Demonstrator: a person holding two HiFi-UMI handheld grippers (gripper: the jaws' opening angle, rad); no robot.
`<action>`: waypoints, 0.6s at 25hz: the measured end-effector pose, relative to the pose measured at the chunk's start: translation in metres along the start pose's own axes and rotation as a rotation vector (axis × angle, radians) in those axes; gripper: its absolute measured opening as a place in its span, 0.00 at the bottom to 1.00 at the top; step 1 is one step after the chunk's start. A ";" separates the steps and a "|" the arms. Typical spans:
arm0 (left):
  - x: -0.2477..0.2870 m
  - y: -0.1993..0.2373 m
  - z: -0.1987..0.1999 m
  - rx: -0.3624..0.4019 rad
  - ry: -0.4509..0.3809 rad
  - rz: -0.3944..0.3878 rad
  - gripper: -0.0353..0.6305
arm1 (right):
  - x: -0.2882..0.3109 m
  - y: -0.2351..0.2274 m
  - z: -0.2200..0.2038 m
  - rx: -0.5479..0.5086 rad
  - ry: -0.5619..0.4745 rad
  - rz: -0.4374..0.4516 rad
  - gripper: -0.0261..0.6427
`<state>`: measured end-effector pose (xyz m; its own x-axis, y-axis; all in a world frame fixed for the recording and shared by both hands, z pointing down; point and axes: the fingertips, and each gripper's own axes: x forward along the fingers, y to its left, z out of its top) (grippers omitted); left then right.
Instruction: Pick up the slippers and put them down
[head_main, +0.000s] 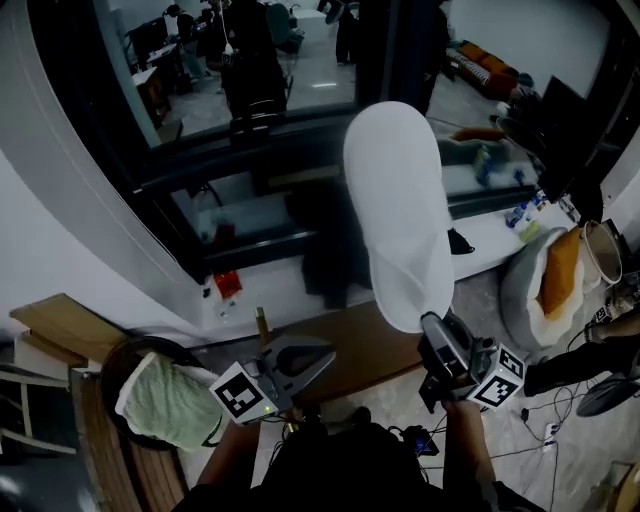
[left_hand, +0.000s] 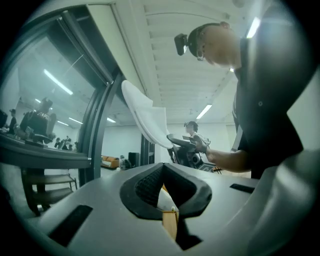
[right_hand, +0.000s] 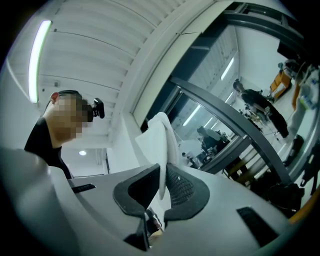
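Before the window frame (head_main: 250, 135) the right gripper (head_main: 432, 322) pinches a white slipper (head_main: 400, 200). The left gripper (head_main: 322, 356) has its jaws pressed together, near a green slipper (head_main: 165, 400).

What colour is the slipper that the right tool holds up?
White. The slipper shows best in the head view.

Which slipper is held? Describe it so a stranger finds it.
Find the dark glass wall across the head view's top. Before it, the right gripper pinches the lower end of a long, plain white slipper. Unlike the pale green bundle lower left, it stands raised.
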<state>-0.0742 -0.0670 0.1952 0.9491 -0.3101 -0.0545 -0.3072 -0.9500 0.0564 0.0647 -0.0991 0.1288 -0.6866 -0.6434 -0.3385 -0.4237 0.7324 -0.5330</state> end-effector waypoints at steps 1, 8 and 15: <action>0.002 0.002 -0.008 -0.015 0.013 0.002 0.07 | -0.003 -0.008 -0.006 0.014 0.007 -0.015 0.11; 0.021 0.032 -0.080 -0.121 0.096 0.007 0.07 | -0.020 -0.080 -0.063 0.127 0.081 -0.110 0.11; 0.029 0.042 -0.175 -0.243 0.189 -0.017 0.07 | -0.046 -0.143 -0.152 0.282 0.150 -0.199 0.11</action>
<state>-0.0470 -0.1098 0.3709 0.9570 -0.2606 0.1277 -0.2875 -0.9111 0.2952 0.0668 -0.1407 0.3389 -0.6947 -0.7122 -0.1008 -0.3926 0.4928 -0.7766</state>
